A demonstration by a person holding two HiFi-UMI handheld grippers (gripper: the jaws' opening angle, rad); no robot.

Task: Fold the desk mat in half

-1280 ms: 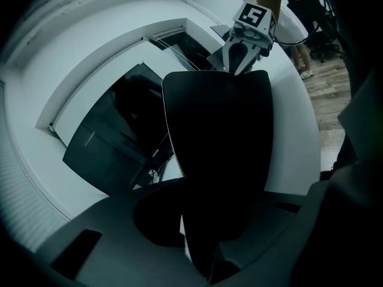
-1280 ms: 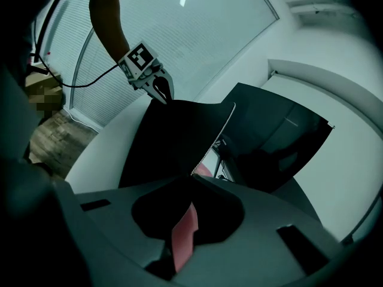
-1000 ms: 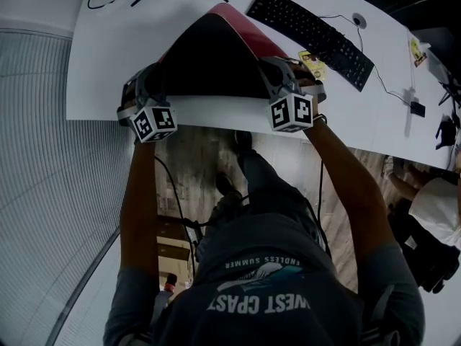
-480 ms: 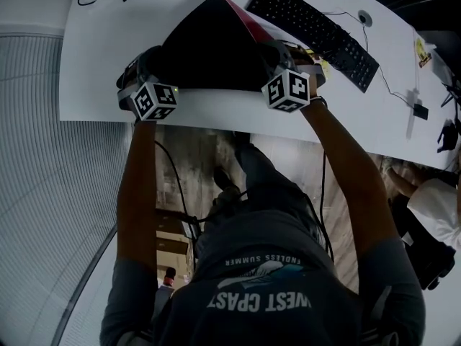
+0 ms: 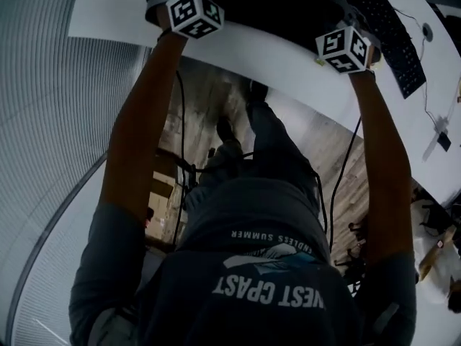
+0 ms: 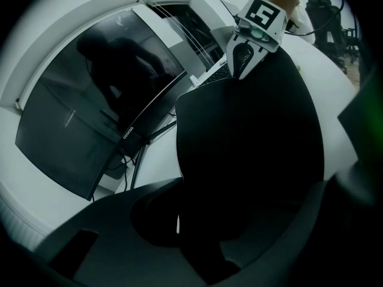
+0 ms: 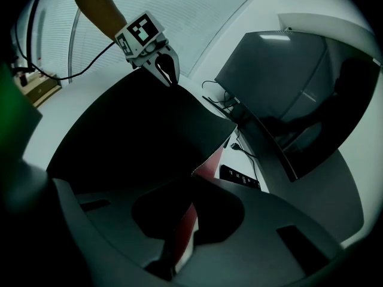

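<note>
- Over the last second I've drawn both held corners down and toward the near edge of the white desk [image 5: 274, 52]. The tall hump has flattened, so I judge the fold nearly closed.
- The left gripper [image 6: 197, 244] is clenched on one corner of the black desk mat [image 6: 251, 136], and the right gripper [image 7: 173, 244] is clamped on the other.
- The mat is limp and matte, with a red underside [image 7: 209, 163] and a stitched-looking edge. It lies doubled on the desk, left of the black keyboard [image 5: 385, 24] and near the dark curved monitor [image 6: 90, 124].
</note>
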